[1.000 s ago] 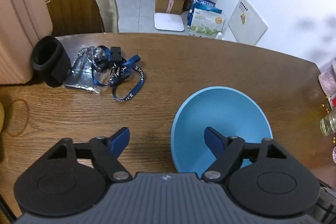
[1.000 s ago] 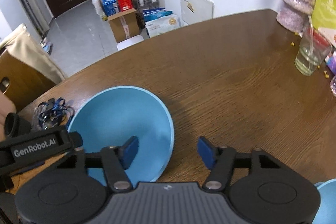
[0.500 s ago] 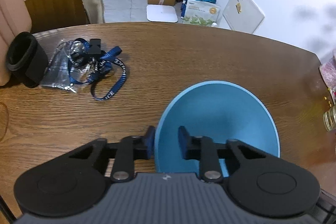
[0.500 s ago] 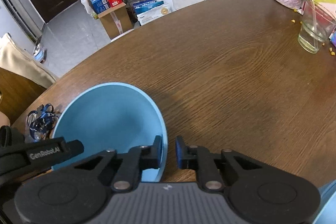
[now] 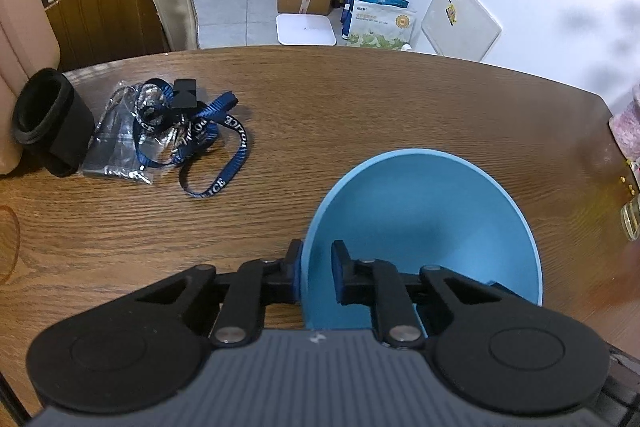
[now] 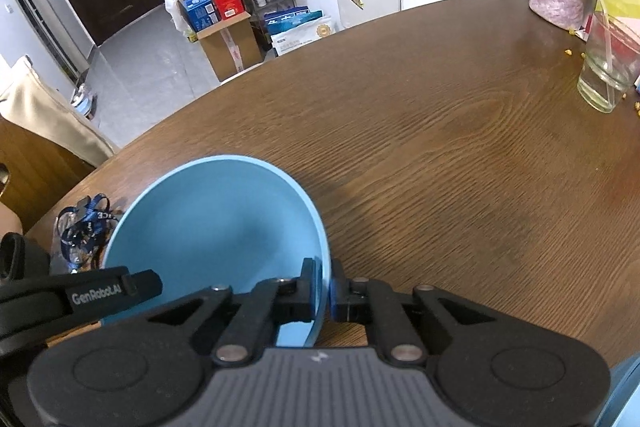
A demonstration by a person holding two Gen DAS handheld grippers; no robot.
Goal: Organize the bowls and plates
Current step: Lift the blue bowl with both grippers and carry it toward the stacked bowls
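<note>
Wood table [image 5: 360,99]; left gripper [image 5: 316,273] and right gripper [image 6: 325,289] both clamped on opposite rims of blue bowl [image 5: 424,223]; uneven lift could tilt it, slipping the thin-rim grips.

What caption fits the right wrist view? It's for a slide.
Right gripper clamped on the blue bowl rim, wooden table beyond.
</note>
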